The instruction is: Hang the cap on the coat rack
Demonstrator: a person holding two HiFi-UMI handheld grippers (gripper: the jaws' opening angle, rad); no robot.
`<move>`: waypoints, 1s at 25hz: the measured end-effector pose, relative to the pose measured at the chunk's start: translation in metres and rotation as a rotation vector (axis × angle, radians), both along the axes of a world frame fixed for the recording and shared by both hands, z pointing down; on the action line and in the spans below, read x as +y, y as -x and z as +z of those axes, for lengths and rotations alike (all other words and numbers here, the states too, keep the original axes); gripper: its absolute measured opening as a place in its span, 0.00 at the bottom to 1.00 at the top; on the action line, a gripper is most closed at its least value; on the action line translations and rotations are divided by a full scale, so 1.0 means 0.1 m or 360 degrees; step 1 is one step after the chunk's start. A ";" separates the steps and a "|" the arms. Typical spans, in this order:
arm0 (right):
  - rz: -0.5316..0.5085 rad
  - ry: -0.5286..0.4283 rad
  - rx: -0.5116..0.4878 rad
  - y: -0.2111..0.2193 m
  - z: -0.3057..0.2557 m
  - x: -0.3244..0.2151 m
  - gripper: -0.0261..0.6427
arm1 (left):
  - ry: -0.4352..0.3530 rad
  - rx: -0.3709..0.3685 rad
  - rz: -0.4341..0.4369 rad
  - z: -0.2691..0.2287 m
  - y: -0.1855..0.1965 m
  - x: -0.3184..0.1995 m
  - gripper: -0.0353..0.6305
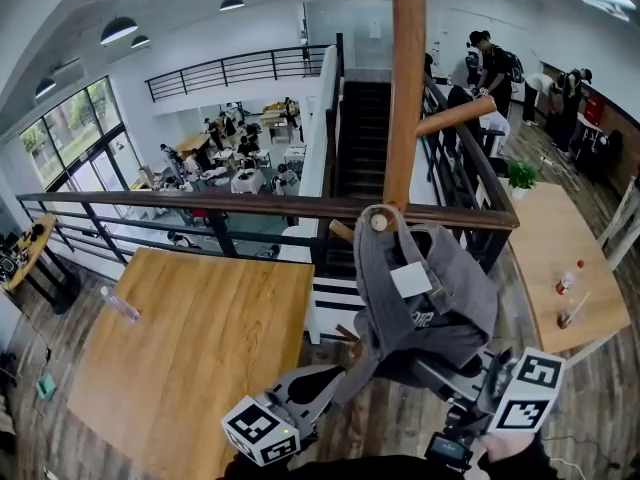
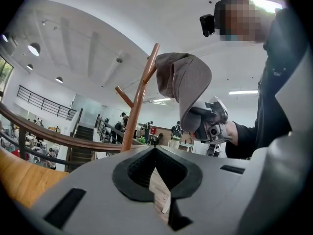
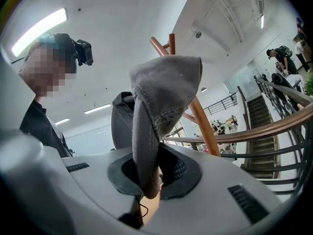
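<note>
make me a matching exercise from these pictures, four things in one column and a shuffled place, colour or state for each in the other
Things:
1. cap
2. coat rack
3. left tongs
4. bottle

Descriptions:
a. lying on the wooden table
b. shut, with nothing between them
c. grey, pinched in the right tongs
d. brown wooden pole with pegs

Pairs: 1-c, 2-d, 3-b, 4-a
</note>
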State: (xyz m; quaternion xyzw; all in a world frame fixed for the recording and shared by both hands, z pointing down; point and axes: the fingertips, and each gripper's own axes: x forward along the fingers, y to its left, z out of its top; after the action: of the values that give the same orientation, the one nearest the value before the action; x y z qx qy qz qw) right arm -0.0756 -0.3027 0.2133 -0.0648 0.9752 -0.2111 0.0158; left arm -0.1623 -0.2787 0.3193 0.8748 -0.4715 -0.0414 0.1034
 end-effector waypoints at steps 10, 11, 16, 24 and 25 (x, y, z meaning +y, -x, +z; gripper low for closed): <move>0.0002 0.0001 0.0040 0.15 0.06 -0.19 0.10 | -0.0004 0.0010 0.0004 -0.02 0.09 -0.13 0.06; 0.0005 0.0009 0.0044 0.13 0.08 -0.21 0.10 | -0.0001 0.0012 0.0004 -0.01 0.08 -0.13 0.06; 0.0037 0.0049 0.0048 0.07 0.18 -0.29 0.10 | 0.0011 0.0014 0.0000 0.04 0.06 -0.10 0.06; 0.0138 0.0105 0.0074 0.03 0.41 -0.53 0.10 | 0.0061 0.0003 -0.0019 0.17 0.11 -0.09 0.06; 0.0145 0.0101 0.0090 0.03 0.45 -0.56 0.10 | 0.0064 0.0002 -0.0023 0.17 0.11 -0.10 0.06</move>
State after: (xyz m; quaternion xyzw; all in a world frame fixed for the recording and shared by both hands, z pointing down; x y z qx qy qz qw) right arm -0.0781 -0.3585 0.2582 -0.1154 0.9641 -0.2391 -0.0044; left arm -0.1734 -0.2890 0.3367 0.8691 -0.4784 -0.0332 0.1210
